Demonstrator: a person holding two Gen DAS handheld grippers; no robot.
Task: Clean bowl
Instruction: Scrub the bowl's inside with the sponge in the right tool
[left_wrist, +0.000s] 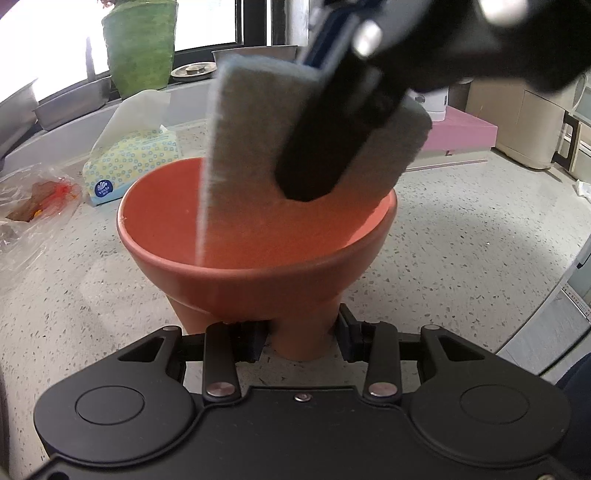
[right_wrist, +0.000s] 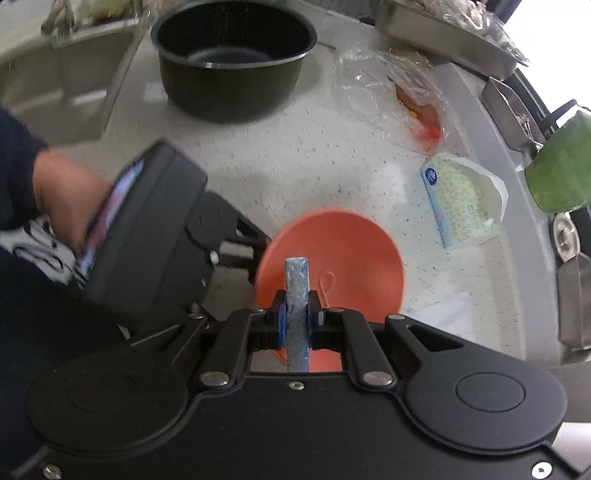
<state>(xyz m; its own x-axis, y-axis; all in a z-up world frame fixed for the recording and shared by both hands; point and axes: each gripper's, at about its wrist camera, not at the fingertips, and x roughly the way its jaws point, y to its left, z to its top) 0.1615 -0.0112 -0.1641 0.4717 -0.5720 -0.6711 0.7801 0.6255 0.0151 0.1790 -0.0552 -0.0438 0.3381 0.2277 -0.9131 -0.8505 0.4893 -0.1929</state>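
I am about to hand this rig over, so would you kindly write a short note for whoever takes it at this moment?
Left gripper: closed on the foot of the orange bowl, steadying it upright on the speckled counter.
Right gripper: shut on the grey-blue scouring pad, held edge-down over the bowl's mouth.
Done: bowl gripped, pad picked up and brought over the bowl.
Left: scrub the inside; whether any wiping has been done cannot be told. The bowl looks empty.
Nearby: tissue pack, black pot.

Orange bowl (left_wrist: 229, 273), grey-blue sponge (left_wrist: 243, 147)
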